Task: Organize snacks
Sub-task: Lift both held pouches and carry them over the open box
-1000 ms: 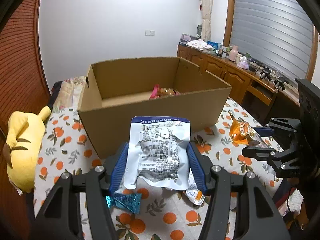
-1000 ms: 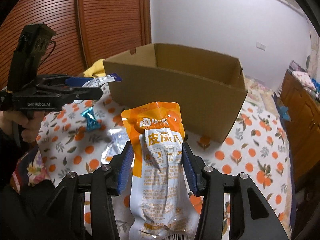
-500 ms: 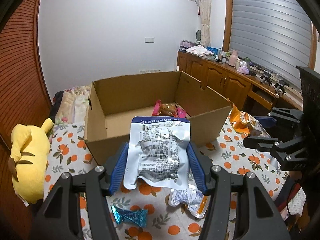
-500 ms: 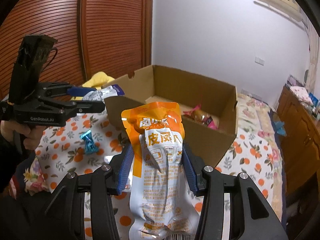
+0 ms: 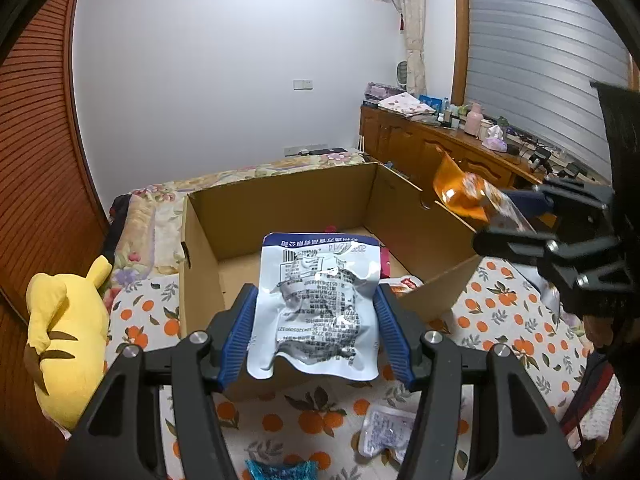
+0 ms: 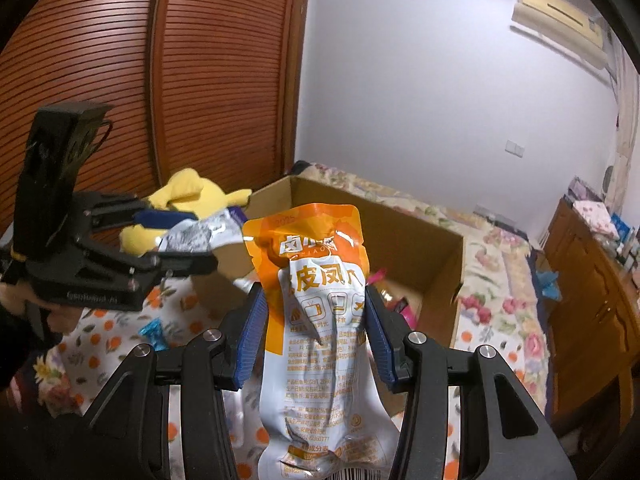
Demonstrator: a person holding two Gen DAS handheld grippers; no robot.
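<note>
— Both grippers have risen since the earlier frame; more of the cardboard box (image 5: 288, 200) floor shows.
— Holding anything?
— Left gripper (image 5: 316, 328) clamps a silver packet (image 5: 316, 304) at lower centre; right gripper (image 6: 316, 332) clamps an orange pouch (image 6: 320, 320).
— Next?
— Probably carry both over the box rim, then release inside.

An orange-and-white plastic snack pouch (image 6: 320, 320) is showing large white Chinese characters, "皮凤" among them, with a barcode at its bottom edge. A silver foil packet (image 5: 318, 308) is displaying a barcode and upside-down, illegible print.
</note>
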